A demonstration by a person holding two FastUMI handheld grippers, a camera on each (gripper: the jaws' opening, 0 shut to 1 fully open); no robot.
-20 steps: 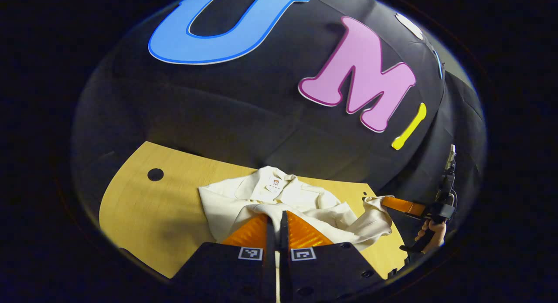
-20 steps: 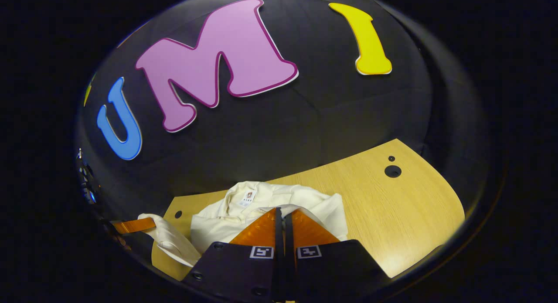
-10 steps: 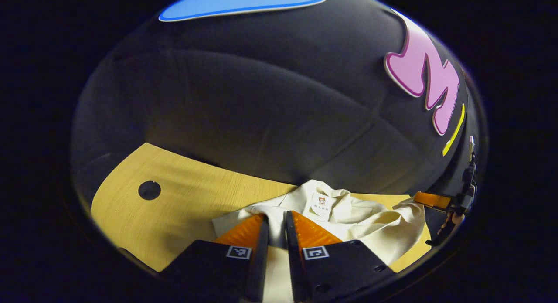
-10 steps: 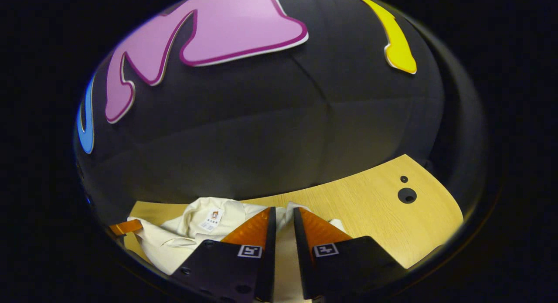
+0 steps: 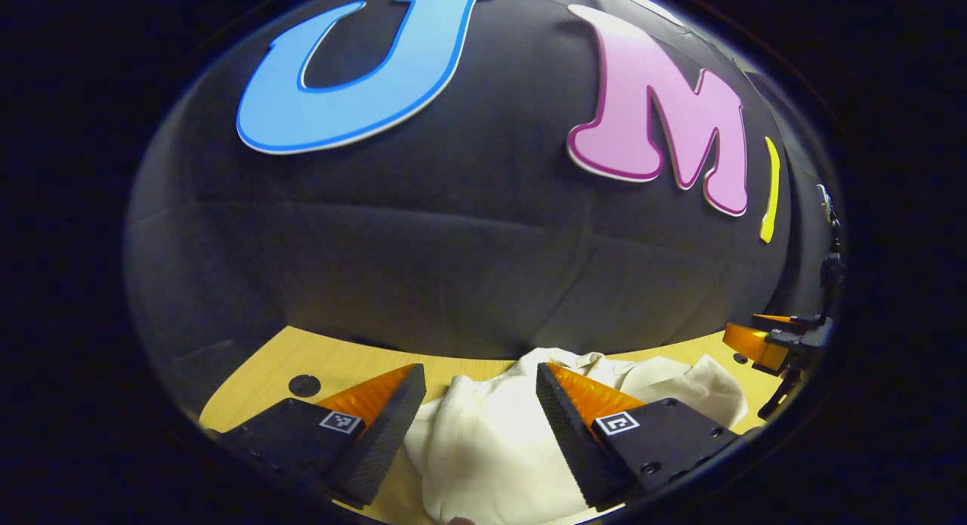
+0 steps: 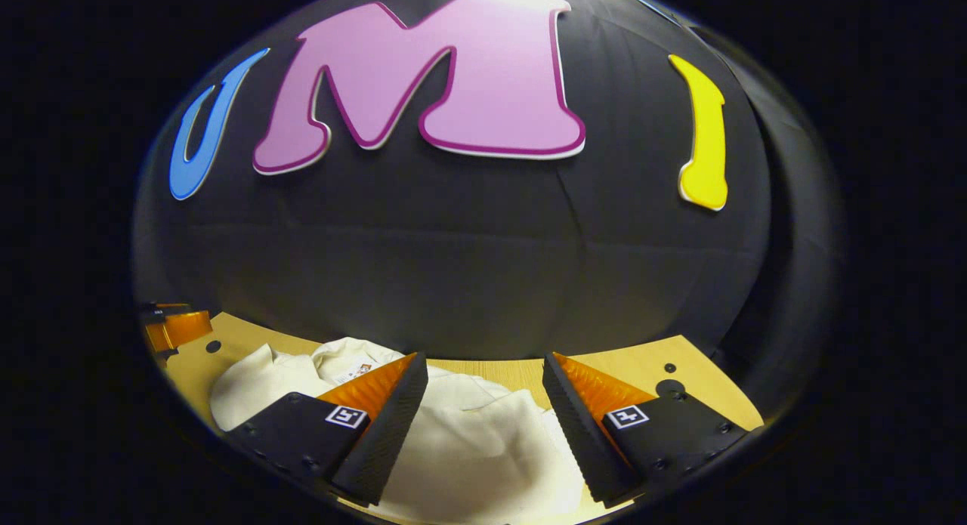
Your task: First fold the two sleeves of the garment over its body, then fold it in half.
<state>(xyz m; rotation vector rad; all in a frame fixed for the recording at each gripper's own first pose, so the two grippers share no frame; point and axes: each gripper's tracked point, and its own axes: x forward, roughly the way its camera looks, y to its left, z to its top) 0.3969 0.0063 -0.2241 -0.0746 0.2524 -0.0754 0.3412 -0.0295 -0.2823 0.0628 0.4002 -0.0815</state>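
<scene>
A cream garment (image 5: pixel 491 442) lies bunched on the wooden table (image 5: pixel 257 362), spreading out to a lump at the right. My left gripper (image 5: pixel 480 370) is open just above it, fingers wide apart, and the cloth lies loose between them. In the right gripper view the same garment (image 6: pixel 468 449) shows its collar label (image 6: pixel 355 372) at the left. My right gripper (image 6: pixel 484 359) is open too, straddling the cloth without pressing on it. The right gripper (image 5: pixel 763 344) appears at the far right of the left gripper view, and the left gripper (image 6: pixel 174 325) at the far left of the right gripper view.
The table (image 6: pixel 642 359) has round holes: one on its left part (image 5: pixel 304 385), one at the right (image 6: pixel 670 387) and a small one near the garment's left side (image 6: pixel 214 346). The black booth wall stands close behind the table's far edge.
Both grippers were shut on the cloth and lifted; now both have opened wide and the garment has dropped onto the table. Both views sit lower and nearer the cloth.
</scene>
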